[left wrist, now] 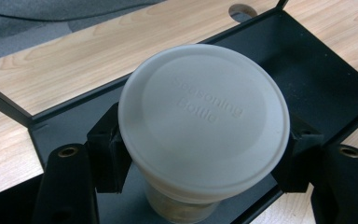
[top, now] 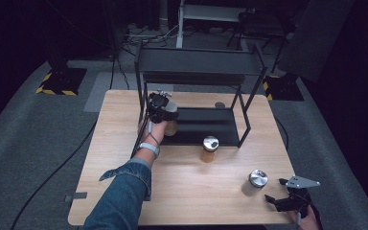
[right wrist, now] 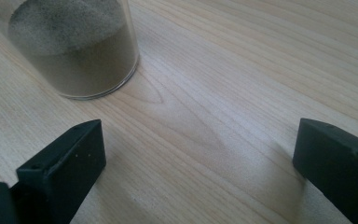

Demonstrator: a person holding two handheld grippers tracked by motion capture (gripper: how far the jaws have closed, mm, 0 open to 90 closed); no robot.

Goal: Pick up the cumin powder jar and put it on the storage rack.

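Left gripper pinches a white-lidded seasoning bottle over the black rack's lower shelf — probably not yet seated. Lower it upright, then release. Right gripper sits spread beside a spice jar on the counter.

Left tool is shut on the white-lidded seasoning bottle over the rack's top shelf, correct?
Not quite: the left tool is shut on the seasoning bottle, but over the rack's bottom shelf, as the left gripper view and high view show.
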